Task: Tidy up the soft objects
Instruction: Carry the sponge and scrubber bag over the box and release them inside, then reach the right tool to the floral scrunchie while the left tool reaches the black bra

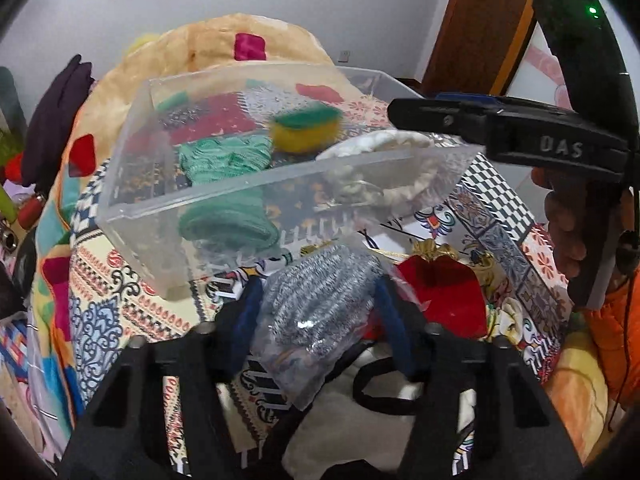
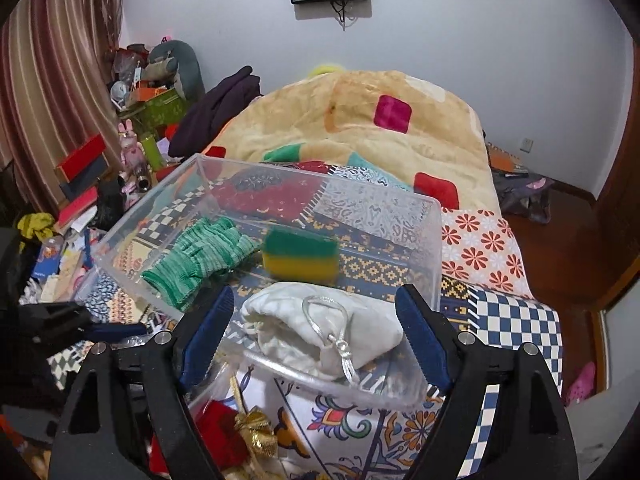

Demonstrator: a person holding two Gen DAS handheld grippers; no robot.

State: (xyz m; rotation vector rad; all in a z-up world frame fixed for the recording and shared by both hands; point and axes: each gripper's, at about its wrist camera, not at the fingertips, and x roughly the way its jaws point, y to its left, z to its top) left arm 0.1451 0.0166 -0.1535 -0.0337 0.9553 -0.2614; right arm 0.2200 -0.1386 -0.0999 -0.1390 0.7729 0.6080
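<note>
A clear plastic bin (image 1: 132,216) (image 2: 434,240) stands on the patterned bedspread. In it lie a green knit glove (image 1: 224,160) (image 2: 200,256), a white drawstring pouch (image 1: 376,140) (image 2: 320,320) and a blurred yellow-and-green sponge (image 1: 306,126) (image 2: 300,256). My left gripper (image 1: 316,308) is shut on a steel-wool scrubber in a clear bag (image 1: 320,296), just in front of the bin. My right gripper (image 2: 316,324) is open and empty over the bin's near right corner; it shows in the left wrist view (image 1: 460,120). A red pouch with gold trim (image 1: 440,288) (image 2: 224,432) lies on the bed.
A white cloth with black straps (image 1: 360,412) lies under my left gripper. A tan blanket (image 2: 360,120) is heaped behind the bin. Clutter (image 2: 132,120) fills the floor at the left. A wooden door (image 1: 480,20) stands at the right.
</note>
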